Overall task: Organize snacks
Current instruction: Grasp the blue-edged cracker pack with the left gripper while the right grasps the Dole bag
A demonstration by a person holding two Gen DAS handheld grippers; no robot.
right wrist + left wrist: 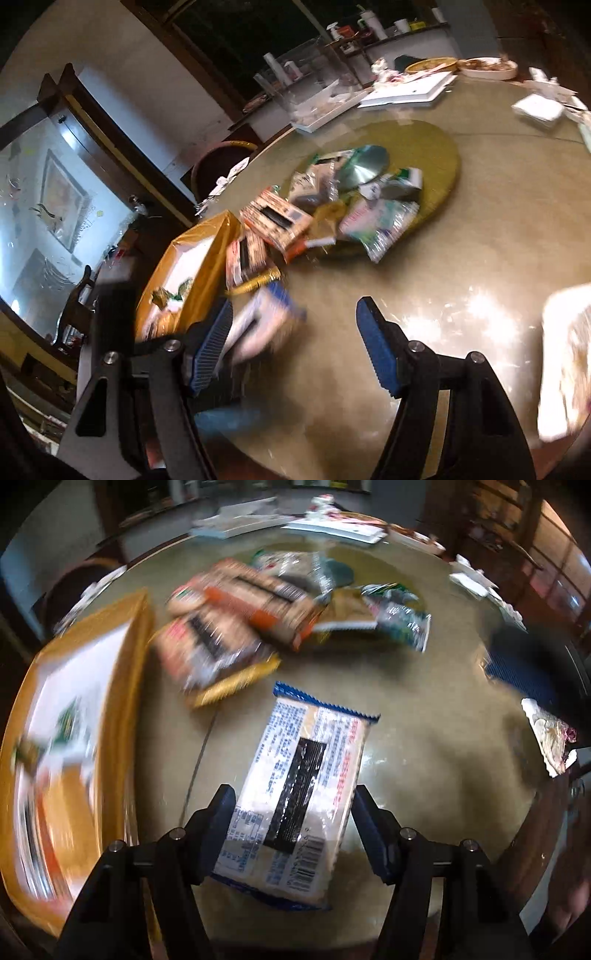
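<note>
Clamping a white snack packet (295, 794) between its jaws, the left gripper (295, 805) contrasts with the right gripper (295, 321), wide and empty.

Both wrist cameras peer steeply down, close over the round table (424, 738); each catches the snack pile (295, 221) and orange tray (125, 672).

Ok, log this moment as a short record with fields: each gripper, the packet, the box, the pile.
left gripper: fingers either side of the white blue-edged snack packet; contact unclear
packet: flat on the round table, printed back facing up
right gripper: open, nothing between its fingers
orange box: left of the packet, some items already inside
snack pile: beyond the packet, several packs overlapping
image quality: motion blur in both views
</note>
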